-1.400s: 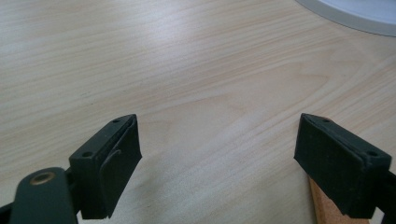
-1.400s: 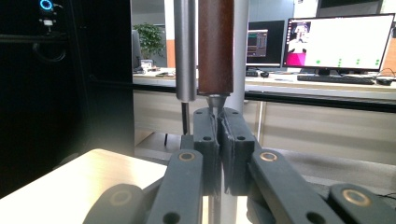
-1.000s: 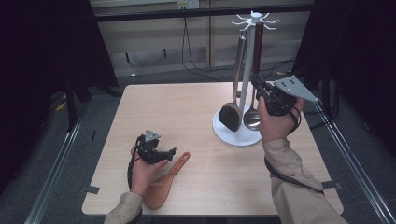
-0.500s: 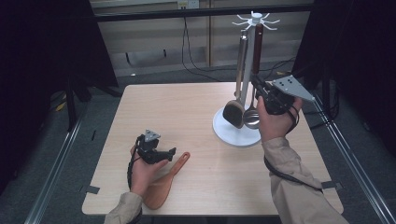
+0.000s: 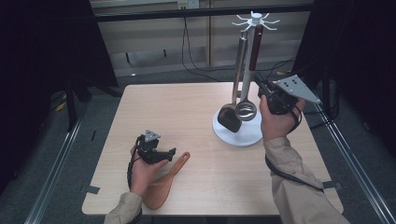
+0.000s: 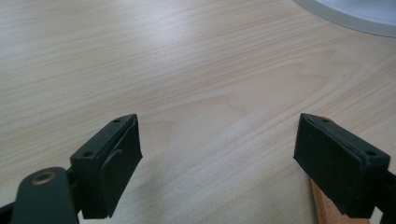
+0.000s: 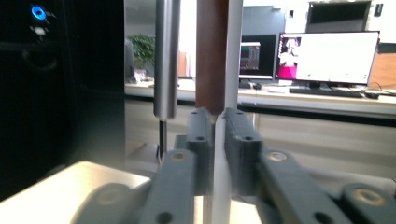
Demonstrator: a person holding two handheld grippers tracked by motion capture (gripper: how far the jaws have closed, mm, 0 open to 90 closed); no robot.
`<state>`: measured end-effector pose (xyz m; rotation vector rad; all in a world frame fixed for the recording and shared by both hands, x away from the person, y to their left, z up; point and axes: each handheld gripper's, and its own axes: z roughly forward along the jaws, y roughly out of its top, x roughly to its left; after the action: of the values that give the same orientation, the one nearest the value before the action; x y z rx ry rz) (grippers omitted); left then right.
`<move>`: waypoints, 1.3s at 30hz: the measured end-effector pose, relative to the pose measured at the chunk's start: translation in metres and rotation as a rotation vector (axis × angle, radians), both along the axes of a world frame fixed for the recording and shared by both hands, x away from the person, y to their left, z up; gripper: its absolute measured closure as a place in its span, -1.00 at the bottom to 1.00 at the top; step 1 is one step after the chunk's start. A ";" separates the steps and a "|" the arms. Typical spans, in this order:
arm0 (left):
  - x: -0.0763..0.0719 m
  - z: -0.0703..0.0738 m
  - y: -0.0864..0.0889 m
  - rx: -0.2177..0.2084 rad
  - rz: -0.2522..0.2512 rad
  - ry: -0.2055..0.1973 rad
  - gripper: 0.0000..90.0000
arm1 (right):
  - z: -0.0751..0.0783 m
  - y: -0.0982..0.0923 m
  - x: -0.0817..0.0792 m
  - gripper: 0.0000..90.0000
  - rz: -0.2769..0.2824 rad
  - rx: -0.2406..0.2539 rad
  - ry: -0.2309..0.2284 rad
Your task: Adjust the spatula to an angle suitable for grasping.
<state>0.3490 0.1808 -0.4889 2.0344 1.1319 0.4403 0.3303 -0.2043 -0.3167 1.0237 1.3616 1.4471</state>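
Two grippers, two jobs. Right gripper (image 5: 259, 87) is clenched on the thin shank of the ladle (image 5: 245, 110), w/ brown handle, at the rack (image 5: 237, 133) far right; ladle hangs from a top hook, so the grip likely steadies it for hanging or lifting off. Beside it hangs a steel-handled spatula (image 5: 229, 117). Left gripper (image 5: 169, 152) rests near-left on the table (image 5: 187, 107), jaws released wide w/ nothing between, the wooden spatula (image 5: 161, 189) partly under the hand, prob. next up.
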 end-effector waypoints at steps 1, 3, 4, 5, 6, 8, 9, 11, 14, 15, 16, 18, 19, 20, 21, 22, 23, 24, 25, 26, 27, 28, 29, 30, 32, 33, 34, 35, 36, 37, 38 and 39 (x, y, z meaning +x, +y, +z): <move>0.000 0.000 0.000 -0.006 0.001 -0.002 -0.68 | 0.001 0.000 0.000 1.00 0.007 0.000 -0.013; 0.000 0.000 0.000 -0.003 0.001 -0.001 -0.68 | 0.004 -0.001 -0.001 1.00 0.014 0.001 -0.050; 0.000 0.000 0.001 -0.003 0.000 0.001 -0.68 | 0.006 -0.002 -0.002 1.00 0.009 0.006 -0.076; 0.000 0.000 0.001 -0.001 0.001 0.001 -0.68 | 0.007 -0.002 -0.002 1.00 0.001 0.008 -0.087; 0.000 0.000 0.001 -0.004 0.000 0.001 -0.68 | 0.009 -0.002 -0.002 1.00 -0.003 0.019 -0.102; 0.000 0.001 0.001 -0.002 -0.001 -0.001 -0.68 | 0.012 -0.003 -0.001 1.00 -0.024 0.019 -0.142; 0.000 0.001 0.002 0.000 -0.004 -0.001 -0.68 | 0.013 -0.003 -0.001 1.00 -0.028 0.019 -0.150; 0.000 0.001 0.002 -0.001 -0.003 0.003 -0.68 | 0.015 -0.003 0.002 1.00 -0.044 0.011 -0.167; 0.000 0.000 0.002 -0.004 -0.004 0.007 -0.69 | 0.018 -0.004 0.003 1.00 -0.049 0.013 -0.189; 0.000 0.000 0.002 -0.006 -0.004 0.010 -0.69 | 0.019 -0.004 0.003 1.00 -0.048 0.016 -0.194; 0.000 0.000 0.002 -0.014 0.001 0.012 -0.70 | 0.020 -0.005 0.003 1.00 -0.046 0.020 -0.196; 0.001 -0.001 0.001 -0.021 0.005 0.019 -0.71 | 0.022 -0.006 0.004 1.00 -0.036 0.024 -0.198; 0.000 0.000 0.001 -0.028 0.005 0.020 -0.71 | 0.022 -0.006 0.005 1.00 -0.040 0.025 -0.200; 0.000 0.000 0.001 -0.028 0.004 0.020 -0.72 | 0.024 -0.008 0.005 1.00 -0.033 0.030 -0.201; 0.000 0.000 0.001 -0.031 0.004 0.019 -0.72 | 0.025 -0.009 0.005 1.00 -0.039 0.036 -0.203; 0.000 0.001 0.001 -0.033 0.005 0.020 -0.73 | 0.026 -0.010 0.005 1.00 -0.040 0.036 -0.207; 0.000 0.001 0.001 -0.038 0.006 0.023 -0.74 | 0.027 -0.011 0.006 1.00 -0.034 0.041 -0.209; 0.000 0.001 0.001 -0.043 0.011 0.025 -0.76 | 0.029 -0.012 0.006 1.00 -0.039 0.046 -0.215; 0.000 0.001 0.001 -0.038 0.016 0.023 -0.76 | 0.030 -0.012 0.007 1.00 -0.038 0.047 -0.217; 0.001 0.001 0.002 -0.038 0.013 0.024 -0.77 | 0.032 -0.013 0.007 1.00 -0.034 0.040 -0.220; 0.001 0.001 0.002 -0.040 0.012 0.024 -0.77 | 0.033 -0.012 0.007 1.00 -0.037 0.045 -0.226; 0.001 0.001 0.002 -0.044 0.010 0.026 -0.78 | 0.035 -0.013 0.008 1.00 -0.035 0.040 -0.229; 0.001 0.001 0.001 -0.050 0.011 0.023 -0.78 | 0.036 -0.012 0.008 1.00 -0.036 0.047 -0.232; 0.001 0.001 0.001 -0.050 0.011 0.023 -0.79 | 0.036 -0.012 0.008 1.00 -0.036 0.047 -0.232; 0.002 0.001 0.000 -0.050 0.002 0.024 -0.79 | 0.039 -0.012 0.008 1.00 -0.038 0.044 -0.239; 0.002 0.001 -0.001 -0.057 0.003 0.027 -0.80 | 0.041 -0.012 0.008 1.00 -0.040 0.051 -0.244; 0.003 0.001 -0.001 -0.058 0.001 0.028 -0.81 | 0.042 -0.012 0.009 1.00 -0.039 0.047 -0.242; 0.003 0.000 -0.002 -0.055 -0.003 0.029 -0.82 | 0.044 -0.012 0.009 1.00 -0.037 0.051 -0.247; 0.003 0.000 -0.002 -0.048 -0.005 0.029 -0.82 | 0.046 -0.012 0.010 1.00 -0.040 0.053 -0.249; 0.003 0.000 -0.002 -0.044 -0.005 0.028 -0.83 | 0.047 -0.012 0.010 1.00 -0.041 0.055 -0.251; 0.003 0.000 -0.003 -0.052 0.002 0.025 -0.83 | 0.048 -0.012 0.011 1.00 -0.039 0.057 -0.250; 0.003 0.000 -0.003 -0.053 0.002 0.025 -0.84 | 0.050 -0.012 0.012 1.00 -0.040 0.061 -0.251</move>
<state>0.3524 0.1782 -0.4890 1.9980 1.1487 0.3825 0.3424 -0.2164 -0.2671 0.8687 1.1172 1.5381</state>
